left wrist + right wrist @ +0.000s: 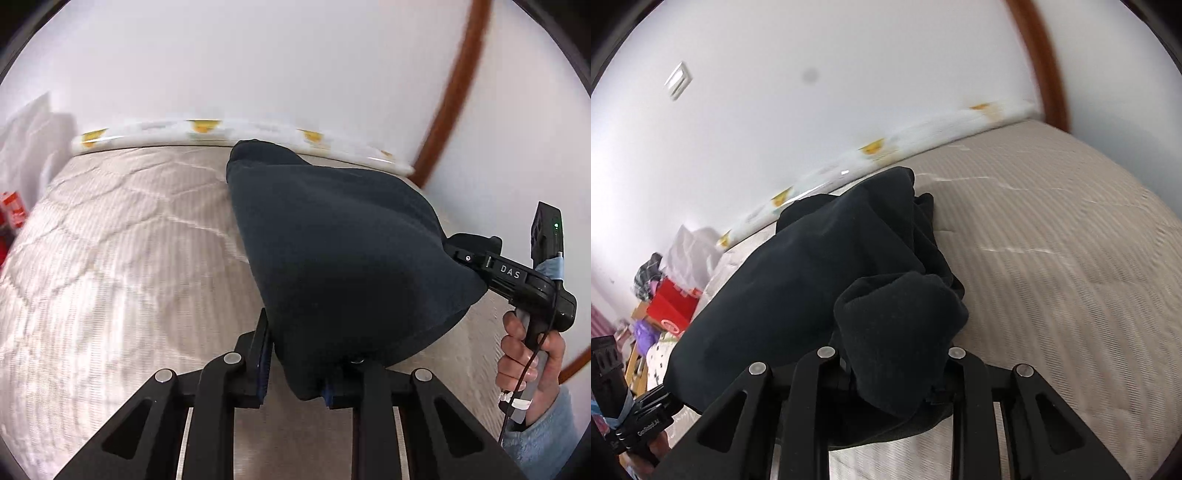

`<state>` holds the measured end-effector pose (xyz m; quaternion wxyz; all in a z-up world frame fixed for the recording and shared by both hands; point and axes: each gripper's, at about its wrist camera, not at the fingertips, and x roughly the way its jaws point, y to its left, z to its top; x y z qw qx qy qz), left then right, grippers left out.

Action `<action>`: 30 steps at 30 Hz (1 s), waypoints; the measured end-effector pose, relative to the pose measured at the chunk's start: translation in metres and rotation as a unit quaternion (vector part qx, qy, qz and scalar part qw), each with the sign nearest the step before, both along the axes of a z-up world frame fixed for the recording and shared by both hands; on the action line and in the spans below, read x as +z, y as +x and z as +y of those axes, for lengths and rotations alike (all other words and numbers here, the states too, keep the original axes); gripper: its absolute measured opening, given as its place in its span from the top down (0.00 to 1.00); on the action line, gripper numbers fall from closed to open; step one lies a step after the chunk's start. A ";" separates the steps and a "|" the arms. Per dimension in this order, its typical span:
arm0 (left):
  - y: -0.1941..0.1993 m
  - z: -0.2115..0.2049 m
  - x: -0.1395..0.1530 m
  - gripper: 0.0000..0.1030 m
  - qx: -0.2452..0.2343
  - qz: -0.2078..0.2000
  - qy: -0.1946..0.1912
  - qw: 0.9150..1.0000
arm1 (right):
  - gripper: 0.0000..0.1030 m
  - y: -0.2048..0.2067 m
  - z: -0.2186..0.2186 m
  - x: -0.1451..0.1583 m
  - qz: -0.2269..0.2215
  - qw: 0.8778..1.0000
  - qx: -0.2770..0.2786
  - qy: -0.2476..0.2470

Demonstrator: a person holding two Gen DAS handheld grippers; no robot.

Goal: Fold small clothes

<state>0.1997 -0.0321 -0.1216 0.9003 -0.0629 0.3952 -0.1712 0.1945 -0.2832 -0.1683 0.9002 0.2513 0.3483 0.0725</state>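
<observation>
A dark navy garment [332, 251] hangs between both grippers above the beige quilted mattress [129, 240]. My left gripper [295, 384] is shut on one edge of it, cloth bunched between the blue pads. The right gripper [465, 254] is seen from the side in the left wrist view, clamped on the garment's other edge. In the right wrist view the garment [812, 280] drapes over my right gripper [894, 384], which is shut on a bunched fold; its fingertips are hidden by cloth.
A white sheet with yellow prints [240, 131] runs along the mattress's far edge by the white wall. A brown wooden frame [461, 81] stands at the right. A red box [672, 306] and clutter sit past the mattress's left end.
</observation>
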 end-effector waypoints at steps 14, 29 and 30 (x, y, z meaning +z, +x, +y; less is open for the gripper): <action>0.012 0.020 -0.028 0.81 0.018 0.038 0.013 0.999 | 0.73 -0.015 0.023 -0.011 0.005 0.998 0.053 -0.027; -0.034 0.054 -0.007 0.70 0.008 0.027 -0.017 0.999 | 0.61 -0.028 0.032 0.043 -0.040 0.990 0.050 -0.122; -0.035 0.055 -0.002 0.70 0.012 0.020 -0.011 1.000 | 0.61 -0.022 0.035 0.039 -0.033 0.990 0.054 -0.126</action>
